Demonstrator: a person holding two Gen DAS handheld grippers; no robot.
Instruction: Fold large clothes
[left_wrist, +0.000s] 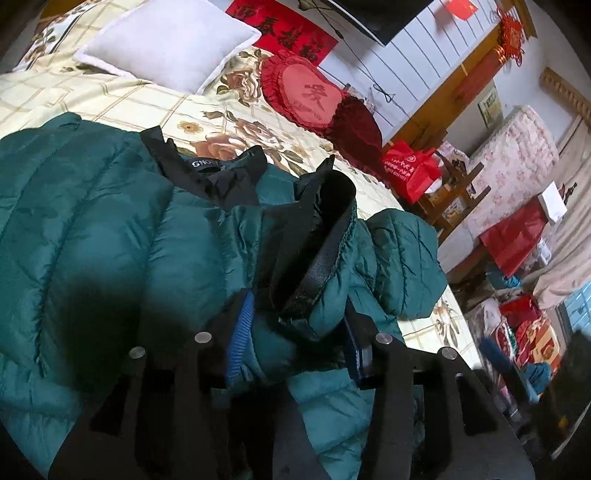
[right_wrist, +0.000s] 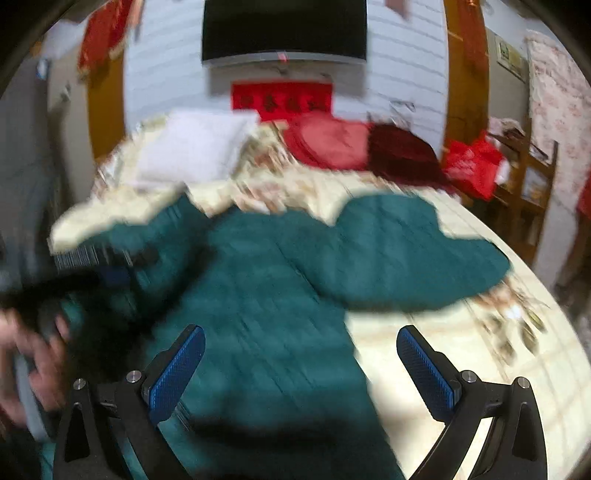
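We have the green padded jacket (left_wrist: 92, 221) spread on the flowered bedspread (left_wrist: 122, 103), collar toward the white pillow (left_wrist: 173, 48). A sleeve cuff (left_wrist: 314, 258) sits between the blue pads of the left gripper (left_wrist: 295, 339); the jaws stand partly apart and we cannot tell whether the pads bear on the cloth. The right gripper (right_wrist: 301, 373) hangs wide apart and empty over the jacket's lower body, in a blurred view. We judge the step to be laying the sleeve across the chest. Best practice: set the cuff flat on the body, let go cleanly, and smooth out trapped puffiness before the next fold.
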